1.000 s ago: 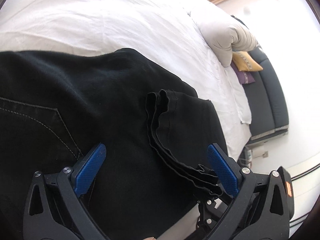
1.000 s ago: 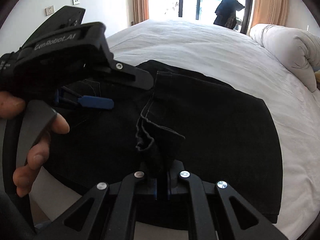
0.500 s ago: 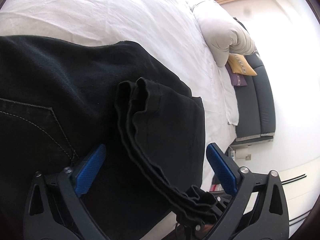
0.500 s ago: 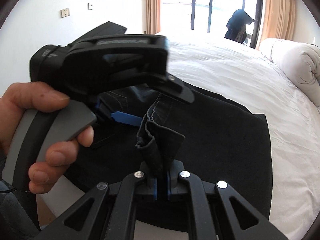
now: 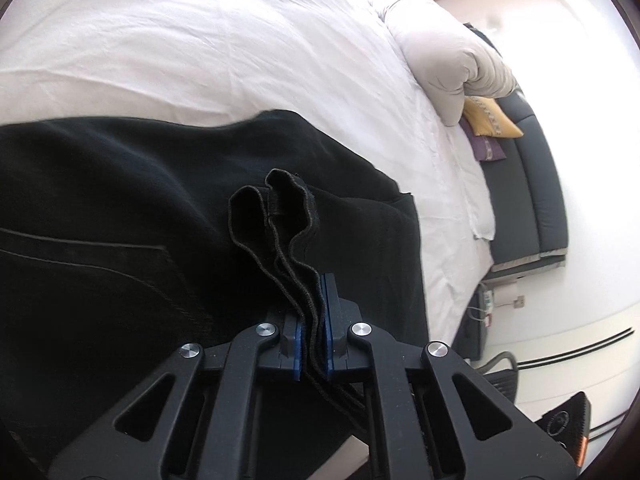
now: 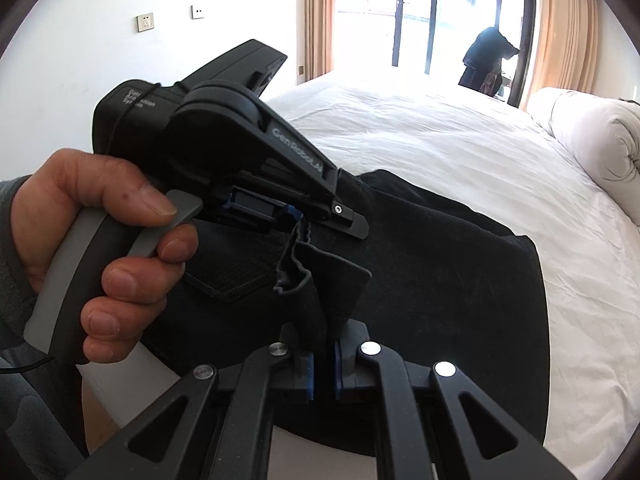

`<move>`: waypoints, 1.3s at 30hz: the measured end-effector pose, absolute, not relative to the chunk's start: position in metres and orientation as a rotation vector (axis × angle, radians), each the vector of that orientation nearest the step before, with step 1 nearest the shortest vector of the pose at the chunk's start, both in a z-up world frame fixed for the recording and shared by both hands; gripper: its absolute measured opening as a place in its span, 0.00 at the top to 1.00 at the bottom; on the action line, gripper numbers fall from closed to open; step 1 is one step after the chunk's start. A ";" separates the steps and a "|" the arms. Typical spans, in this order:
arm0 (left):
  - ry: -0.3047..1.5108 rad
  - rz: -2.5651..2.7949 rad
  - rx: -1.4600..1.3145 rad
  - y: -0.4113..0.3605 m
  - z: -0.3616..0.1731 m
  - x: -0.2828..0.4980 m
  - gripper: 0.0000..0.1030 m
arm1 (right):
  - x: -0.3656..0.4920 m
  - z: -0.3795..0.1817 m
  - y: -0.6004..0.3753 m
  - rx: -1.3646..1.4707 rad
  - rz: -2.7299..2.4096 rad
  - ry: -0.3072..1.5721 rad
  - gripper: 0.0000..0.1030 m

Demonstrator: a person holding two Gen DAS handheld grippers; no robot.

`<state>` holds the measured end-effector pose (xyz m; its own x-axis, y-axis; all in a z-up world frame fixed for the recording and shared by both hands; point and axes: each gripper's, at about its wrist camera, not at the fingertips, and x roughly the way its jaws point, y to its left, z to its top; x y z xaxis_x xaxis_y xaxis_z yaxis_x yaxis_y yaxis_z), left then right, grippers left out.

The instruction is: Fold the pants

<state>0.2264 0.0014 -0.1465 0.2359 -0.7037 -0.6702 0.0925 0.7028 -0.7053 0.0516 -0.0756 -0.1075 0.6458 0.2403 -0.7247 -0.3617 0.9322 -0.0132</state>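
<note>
Black pants [image 5: 132,208] lie across the white bed [image 5: 200,40], frame centre. Left gripper [image 5: 311,344] and right gripper [image 6: 323,372] both clamp the bunched hem edge (several layers). Mid-fold; next, likely carry the edge over evenly.

Bedroom in a home or hotel. Wide bed [image 5: 224,40] under a white sheet, rolled duvet [image 6: 592,136] at the head, yellow cushion [image 5: 490,120] on a dark padded headboard [image 5: 532,200]. Peach curtains [image 6: 560,28] beside glass balcony doors [image 6: 416,12]; wall sockets [image 6: 145,22].
</note>
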 end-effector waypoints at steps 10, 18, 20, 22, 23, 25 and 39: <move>1.230 -0.550 -0.559 0.029 -0.160 0.220 0.94 | 0.067 -0.117 -0.062 -0.160 0.368 0.844 0.91; 1.247 -0.561 -0.580 0.030 -0.170 0.224 0.93 | 0.091 -0.141 -0.063 -0.117 0.387 0.915 0.73; 1.247 -0.551 -0.567 0.035 -0.165 0.224 0.90 | 0.091 -0.143 -0.066 -0.056 0.438 0.939 0.52; 1.241 -0.521 -0.525 0.042 -0.154 0.223 0.86 | 0.089 -0.138 -0.073 0.013 0.492 0.947 0.33; 1.235 -0.503 -0.504 0.046 -0.149 0.223 0.85 | 0.087 -0.134 -0.077 0.049 0.523 0.953 0.32; 1.198 -0.418 -0.408 0.058 -0.128 0.220 0.85 | 0.084 -0.124 -0.093 0.131 0.590 0.962 0.32; 1.251 -0.660 -0.241 -0.040 -0.148 0.175 0.85 | 0.217 -0.145 -0.311 0.863 0.684 0.969 0.32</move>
